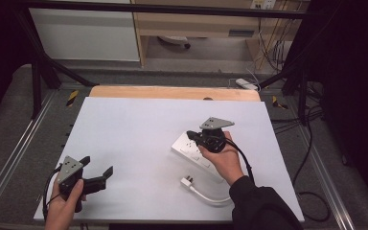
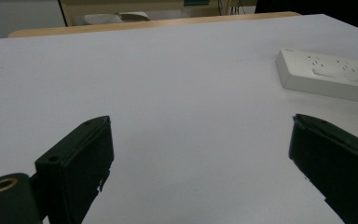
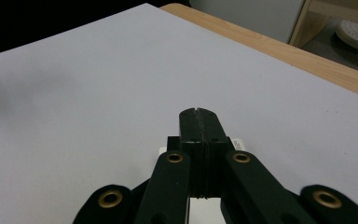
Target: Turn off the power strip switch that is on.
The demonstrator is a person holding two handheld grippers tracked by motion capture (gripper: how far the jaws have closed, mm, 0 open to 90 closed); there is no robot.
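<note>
A white power strip (image 1: pixel 188 149) lies right of the middle of the white table sheet (image 1: pixel 139 129). Its white plug (image 1: pixel 187 181) rests in front of it, and the white cable (image 1: pixel 211 197) curves toward the person's right sleeve. My right gripper (image 1: pixel 191 135) hovers over the strip's far end, shut with nothing between its jaws (image 3: pixel 198 113). A sliver of the strip (image 3: pixel 239 143) shows under it. At the front left, my left gripper (image 1: pixel 97 166) stands wide open and holds nothing (image 2: pixel 200 122). It faces the strip (image 2: pixel 326 77), which lies well off to the right.
The sheet covers a wooden tabletop whose far edge (image 1: pixel 172 92) shows. A metal frame rail (image 1: pixel 9 158) runs along the left side. Black cables (image 1: pixel 311 191) lie on the floor at right, and a wooden shelf unit (image 1: pixel 196 24) stands behind.
</note>
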